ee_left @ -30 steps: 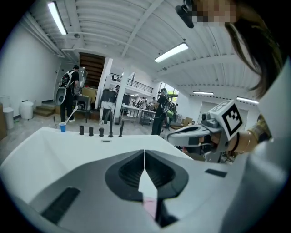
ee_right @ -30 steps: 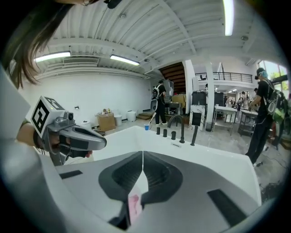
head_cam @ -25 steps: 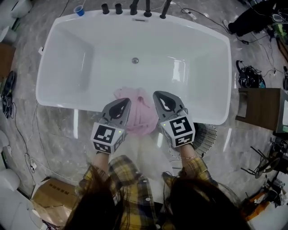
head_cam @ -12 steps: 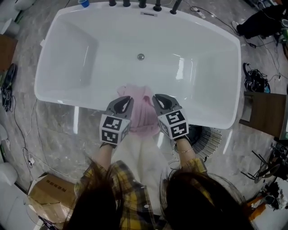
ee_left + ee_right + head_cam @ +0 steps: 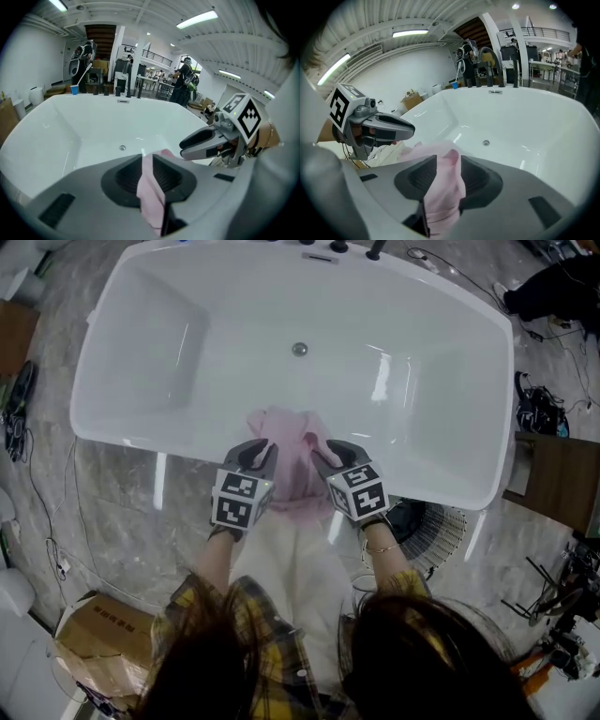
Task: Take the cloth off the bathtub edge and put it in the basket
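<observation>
The pink cloth point(image 5: 292, 437) lay draped over the near edge of the bathtub point(image 5: 187, 381). I couldn't see inside the basket point(image 5: 436, 535). Both grippers slanted downward: my left gripper point(image 5: 257, 448) pinched the cloth, and my right gripper point(image 5: 328, 450), jaws just eased wider, clasped a bunched fold.

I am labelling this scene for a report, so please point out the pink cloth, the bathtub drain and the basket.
pink cloth point(image 5: 291, 451), head view, the middle of the draped part.
bathtub drain point(image 5: 299, 349), head view, its centre.
basket point(image 5: 441, 535), head view, its ribbed wall.
</observation>
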Demonstrator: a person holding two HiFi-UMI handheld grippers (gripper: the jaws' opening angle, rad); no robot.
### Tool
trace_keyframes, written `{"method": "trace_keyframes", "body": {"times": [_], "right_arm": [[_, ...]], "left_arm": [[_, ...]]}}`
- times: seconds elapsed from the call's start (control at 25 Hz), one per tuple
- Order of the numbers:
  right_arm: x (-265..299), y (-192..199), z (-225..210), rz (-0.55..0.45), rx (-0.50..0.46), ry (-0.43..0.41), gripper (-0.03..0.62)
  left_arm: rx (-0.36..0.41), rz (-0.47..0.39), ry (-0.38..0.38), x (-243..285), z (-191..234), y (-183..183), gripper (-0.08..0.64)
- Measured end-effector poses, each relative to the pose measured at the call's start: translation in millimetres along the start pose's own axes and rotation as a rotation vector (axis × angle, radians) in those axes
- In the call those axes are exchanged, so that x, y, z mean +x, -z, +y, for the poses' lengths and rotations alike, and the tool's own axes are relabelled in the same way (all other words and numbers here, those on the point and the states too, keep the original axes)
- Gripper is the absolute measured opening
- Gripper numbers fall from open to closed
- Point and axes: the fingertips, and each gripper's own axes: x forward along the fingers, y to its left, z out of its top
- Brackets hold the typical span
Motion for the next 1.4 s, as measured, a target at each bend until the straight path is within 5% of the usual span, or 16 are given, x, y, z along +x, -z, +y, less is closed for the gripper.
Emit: {"method": "trace_keyframes", "body": {"times": [0.28, 0.64, 0.92, 1.2, 1.4], "right_arm": [[12, 31, 2, 0.086, 0.038, -0.036, 0.308], [24, 62, -8, 0.198, 0.092, -0.015, 0.379], [31, 86, -9, 0.270, 0.225, -0.041, 0.380], [33, 86, -8, 0.304, 0.213, -0.057, 0.373], [36, 81, 6, 0.290, 0.167, -0.101, 0.260]], "left_arm": [[-0.026, 0.079, 0.047, 12, 0, 33, 0.187], [-0.001, 0.236, 0.068, 22, 8, 68, 0.328], [-0.077, 0.317, 0.053, 32, 7, 95, 0.342], [-0.065, 0.291, 0.009, 39, 5, 96, 0.341], [-0.059, 0.335, 0.035, 37, 9, 96, 0.341]]}}
